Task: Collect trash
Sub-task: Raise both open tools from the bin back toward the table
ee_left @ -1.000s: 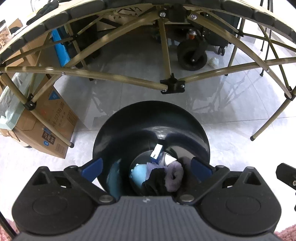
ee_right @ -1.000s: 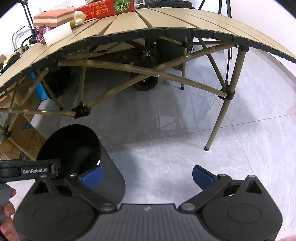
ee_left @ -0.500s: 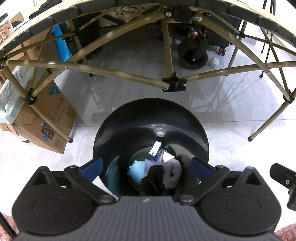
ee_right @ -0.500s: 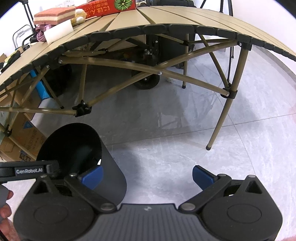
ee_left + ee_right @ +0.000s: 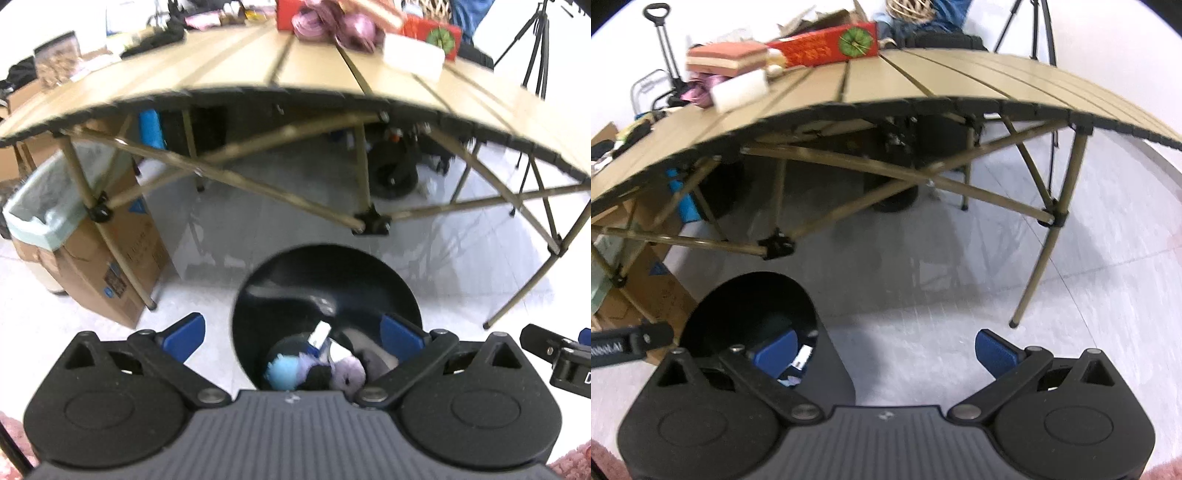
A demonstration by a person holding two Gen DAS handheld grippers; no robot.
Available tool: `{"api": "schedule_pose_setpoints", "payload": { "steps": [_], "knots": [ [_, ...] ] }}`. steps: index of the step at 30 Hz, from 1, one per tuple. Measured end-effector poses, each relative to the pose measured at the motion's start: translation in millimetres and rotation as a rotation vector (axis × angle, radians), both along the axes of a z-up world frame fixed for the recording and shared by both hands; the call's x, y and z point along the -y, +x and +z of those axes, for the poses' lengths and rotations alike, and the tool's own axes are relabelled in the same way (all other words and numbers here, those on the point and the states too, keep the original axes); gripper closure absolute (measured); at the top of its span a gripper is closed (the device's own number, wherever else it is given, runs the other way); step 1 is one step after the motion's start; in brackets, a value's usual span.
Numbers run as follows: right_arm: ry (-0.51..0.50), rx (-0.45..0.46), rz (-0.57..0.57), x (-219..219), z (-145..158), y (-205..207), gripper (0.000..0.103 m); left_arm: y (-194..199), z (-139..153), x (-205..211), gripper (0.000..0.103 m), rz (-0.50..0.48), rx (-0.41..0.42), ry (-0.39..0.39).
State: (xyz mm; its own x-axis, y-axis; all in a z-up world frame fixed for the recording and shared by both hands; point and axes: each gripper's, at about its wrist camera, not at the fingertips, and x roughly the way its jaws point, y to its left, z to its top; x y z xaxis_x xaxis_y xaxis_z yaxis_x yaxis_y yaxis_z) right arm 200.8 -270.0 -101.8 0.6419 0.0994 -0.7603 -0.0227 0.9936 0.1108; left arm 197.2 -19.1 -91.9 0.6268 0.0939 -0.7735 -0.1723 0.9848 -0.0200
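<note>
Evidently a drop-off has been made and the search for the next piece is on. The left claw hangs above the black bin on the floor, its blue pads spread wide and holding nothing; inside the bin lie a light-blue wad, a pale purple crumple and a white scrap. The right claw is equally wide apart and empty, hanging just right of the same bin, over bare floor tile.

Both views are tilted up toward the bench. Near its far left corner sit a red box, a stack of books, a white block and a purple bundle. Which of these counts as trash is hard to judge from here; the white block and the purple bundle look likeliest. The next move calls for lifting a claw clear of the bench's near edge, reaching across the slats to that corner, and closing on a single loose item without knocking the books.
</note>
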Motion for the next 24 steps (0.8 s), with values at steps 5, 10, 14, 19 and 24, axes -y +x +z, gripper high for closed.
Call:
{"api": "schedule_pose_setpoints", "payload": {
  "steps": [5, 10, 14, 19, 24],
  "knots": [
    [0.025, 0.080, 0.049, -12.2, 11.6, -16.2, 0.000, -17.6, 5.1, -24.6, 0.000, 0.039, 0.027, -0.035],
    [0.035, 0.155, 0.089, -17.7, 22.0, -29.1, 0.000, -29.2, 16.9, -43.8, 0.000, 0.083, 0.085, -0.055],
    [0.062, 0.208, 0.103, -19.7, 31.4, -36.1, 0.000, -34.9, 33.1, -55.2, 0.000, 0.093, 0.140, -0.077],
    [0.089, 0.317, 0.130, -24.1, 51.9, -40.0, 0.000, -39.6, 63.1, -60.3, 0.000, 0.072, 0.248, -0.070],
    [0.082, 0.440, 0.167, -32.5, 76.9, -36.1, 0.000, -35.2, 87.7, -58.2, 0.000, 0.053, 0.339, -0.044]
  ]
}}
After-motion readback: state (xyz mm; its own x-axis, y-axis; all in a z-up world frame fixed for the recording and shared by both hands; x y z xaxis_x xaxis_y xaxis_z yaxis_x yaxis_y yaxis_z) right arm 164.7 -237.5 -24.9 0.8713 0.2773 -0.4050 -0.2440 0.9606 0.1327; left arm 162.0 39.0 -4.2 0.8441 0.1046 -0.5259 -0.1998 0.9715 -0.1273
